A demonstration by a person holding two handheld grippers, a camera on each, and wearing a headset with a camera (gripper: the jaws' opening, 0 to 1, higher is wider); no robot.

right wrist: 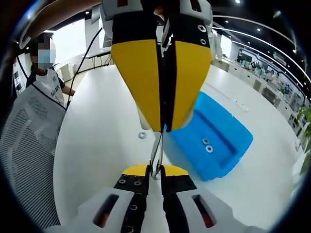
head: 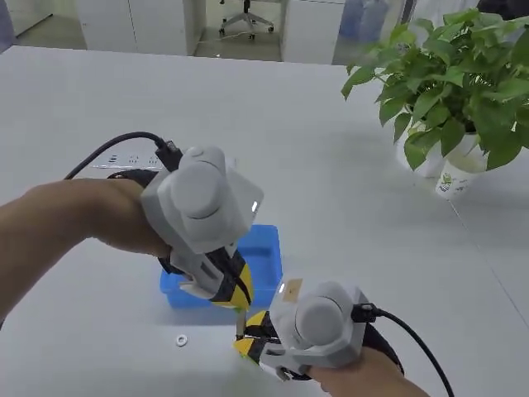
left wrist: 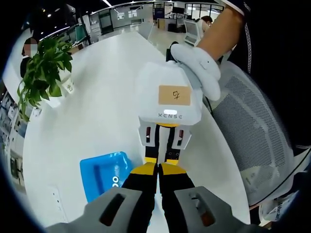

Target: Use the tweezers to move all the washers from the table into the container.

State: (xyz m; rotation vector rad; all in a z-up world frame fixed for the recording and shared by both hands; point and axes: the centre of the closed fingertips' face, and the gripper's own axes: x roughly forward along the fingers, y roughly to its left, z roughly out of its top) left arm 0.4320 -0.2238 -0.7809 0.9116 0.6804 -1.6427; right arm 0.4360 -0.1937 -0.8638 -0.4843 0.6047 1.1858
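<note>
Pinching the tweezers (right wrist: 157, 153) from both ends. Clamped on the upper part with the left gripper (right wrist: 164, 125), yellow pads pressed flat together with only the thin metal between. Closed in on the lower legs with the right gripper (right wrist: 155, 171), nose to nose with the left one, tips almost touching. Pointing the tweezers' ends down at the white table (head: 331, 165), right between the right gripper's tips; something small and round there, too small to call.

Just past the tips, on the far side of the left gripper's pads from the container: one washer (right wrist: 142, 135), loose on the table, apart from the tweezers. On the other side, close beside both sets of jaws: the blue container (right wrist: 228, 145), open, with two washers (right wrist: 207, 144) side by side on its floor.

Further out, behind the left gripper and the hand (head: 107, 215) holding it: a white power strip (head: 124, 161), with a black cable running from that side to the gripper's body. Well beyond the right gripper, near the table's far edge: a potted plant (head: 446, 83). Behind the right gripper, in the left gripper view: a grey mesh chair (left wrist: 252, 126).
</note>
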